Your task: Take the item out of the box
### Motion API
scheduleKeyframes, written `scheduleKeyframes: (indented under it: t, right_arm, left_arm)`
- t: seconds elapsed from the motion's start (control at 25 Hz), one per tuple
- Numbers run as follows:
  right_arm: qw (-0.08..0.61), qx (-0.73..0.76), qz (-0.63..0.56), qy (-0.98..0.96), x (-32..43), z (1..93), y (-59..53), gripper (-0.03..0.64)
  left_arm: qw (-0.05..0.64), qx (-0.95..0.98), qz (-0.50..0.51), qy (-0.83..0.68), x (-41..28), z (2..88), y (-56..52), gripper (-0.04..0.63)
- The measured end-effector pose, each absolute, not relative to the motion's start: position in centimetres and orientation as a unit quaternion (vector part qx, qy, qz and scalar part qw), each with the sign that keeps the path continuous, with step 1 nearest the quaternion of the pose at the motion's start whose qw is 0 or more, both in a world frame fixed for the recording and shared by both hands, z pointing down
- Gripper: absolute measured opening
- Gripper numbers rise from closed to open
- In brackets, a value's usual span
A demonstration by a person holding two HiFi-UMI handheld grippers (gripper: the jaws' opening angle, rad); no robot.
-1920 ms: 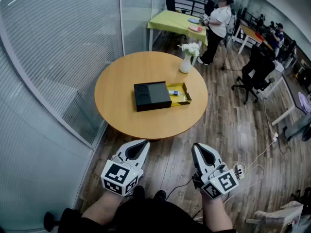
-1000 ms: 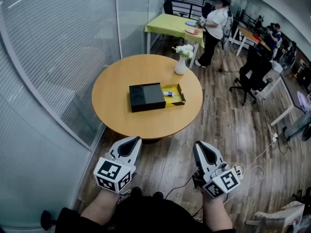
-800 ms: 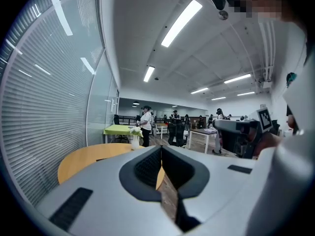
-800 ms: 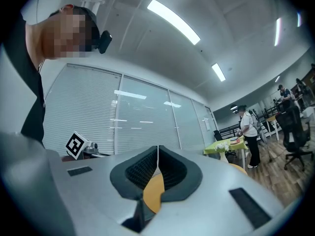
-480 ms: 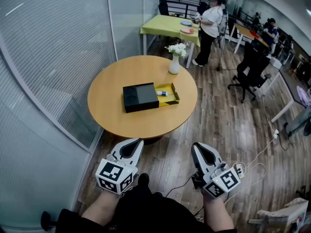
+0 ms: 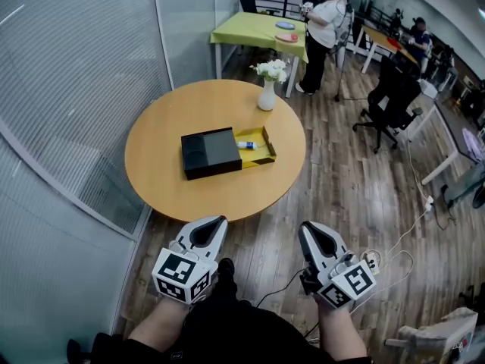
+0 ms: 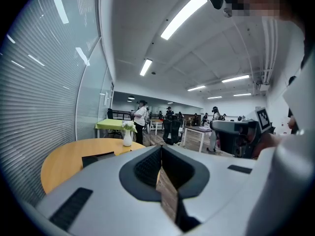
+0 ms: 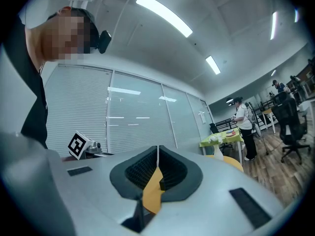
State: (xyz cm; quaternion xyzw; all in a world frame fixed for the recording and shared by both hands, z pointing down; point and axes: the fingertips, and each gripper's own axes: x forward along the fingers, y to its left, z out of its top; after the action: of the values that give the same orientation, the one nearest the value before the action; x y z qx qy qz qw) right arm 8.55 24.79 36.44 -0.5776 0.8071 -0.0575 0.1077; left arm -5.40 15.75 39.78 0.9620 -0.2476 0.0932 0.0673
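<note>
Box [image 6: 212, 152] on round table [image 6: 163, 184], well apart from left claw [image 6: 221, 221] and right claw [image 6: 305, 227], both closed, empty.

In the head view the item [image 6: 246, 145] in the yellow box [image 6: 261, 153] was too small to identify, only a white and blue speck. The body of the left tongs [image 7: 161, 152] cut off the near surface [image 7: 64, 156] and all but 1 dark edge of the box; the body of the right tongs [image 8: 157, 154] hid the box altogether.
</note>
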Motion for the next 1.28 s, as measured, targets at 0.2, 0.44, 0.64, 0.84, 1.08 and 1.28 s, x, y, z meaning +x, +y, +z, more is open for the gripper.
scheduleKeyframes:
  t: [0.2,0.44,0.64,0.84,1.08,1.28]
  right_arm:
    - [0.098,-0.579,-0.082,0.805,9.6,38.1,20.2,0.038]
    - [0.084,-0.578,-0.114,0.804,10.4,40.8,12.9,0.038]
    - [0.073,-0.575,-0.115,0.806,10.9,40.3,7.4,0.038]
    - [0.070,-0.579,-0.099,0.806,11.3,38.6,2.8,0.038]
    - [0.066,-0.574,-0.079,0.813,9.8,36.7,-1.4,0.038]
    - [0.056,-0.572,-0.073,0.815,9.2,36.0,-3.4,0.038]
  left_arm:
    - [0.082,0.960,0.109,-0.246,-4.2,41.4,11.3,0.014]
    - [0.104,0.956,0.118,-0.246,-3.2,43.5,4.2,0.014]
    - [0.110,0.957,0.114,-0.245,-2.6,43.3,-1.0,0.014]
    - [0.101,0.959,0.096,-0.246,-2.8,41.6,-5.4,0.014]
    - [0.093,0.963,0.079,-0.242,-3.6,40.2,-9.2,0.014]
    - [0.094,0.966,0.062,-0.234,-3.4,39.4,-11.0,0.014]
